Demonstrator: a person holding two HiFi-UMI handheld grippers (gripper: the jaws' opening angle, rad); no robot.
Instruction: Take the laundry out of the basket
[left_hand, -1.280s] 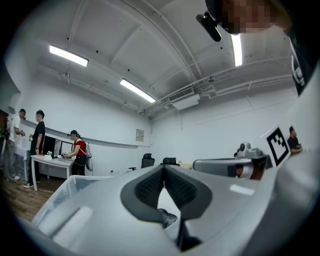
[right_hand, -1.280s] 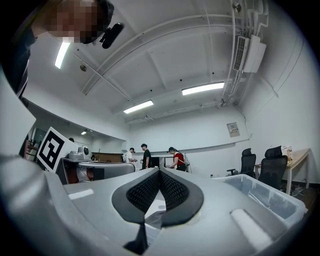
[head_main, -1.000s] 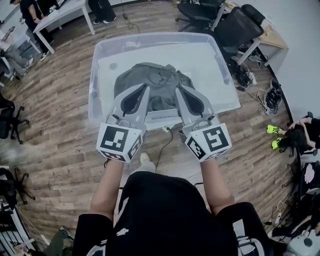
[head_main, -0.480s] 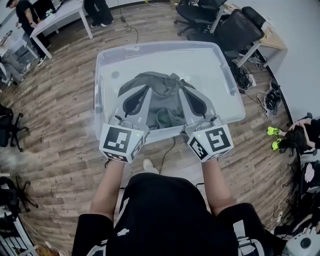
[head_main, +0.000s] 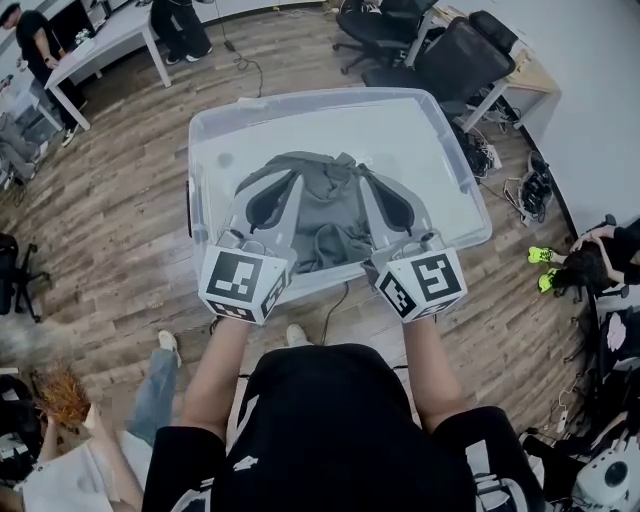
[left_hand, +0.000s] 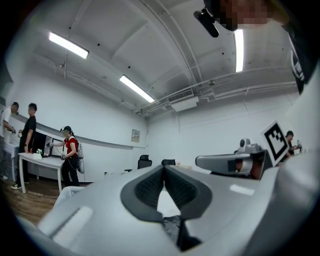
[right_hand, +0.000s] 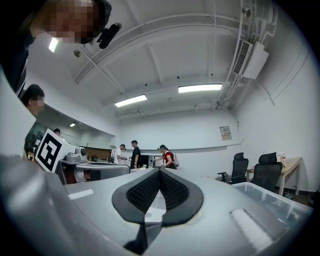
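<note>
Laundry scene from above: a large clear plastic storage basket (head_main: 410, 130) sits on a brown wood-plank floor (head_main: 110, 230), at 12 o'clock from the person standing over it. One crumpled grey cloth garment (head_main: 325, 200) lies on the basket's bottom, in the middle and toward the near wall at 6 o'clock.

The person's bare forearms reach forward. Each hand holds a grey two-jaw gripper with a black-and-white marker cube at its back. Both grippers point level toward 12 o'clock and pass above the basket's near rim. The left gripper (head_main: 297, 182) has its tip over the garment's 9 o'clock side. The right gripper (head_main: 358, 182) has its tip over the 3 o'clock side. The garment's middle shows between the two.

In the left gripper view, the black ribbed pads (left_hand: 149, 187) meet at their tips, jaws fully together with nothing clamped. A sliver of dark cloth shows through the gap beneath them; contact cannot be judged. In the right gripper view, the pads (right_hand: 145, 190) likewise meet, jaws together and empty.

A white desk (head_main: 105, 35) stands at 10 o'clock and black office chairs (head_main: 460, 55) at 1 o'clock.
</note>
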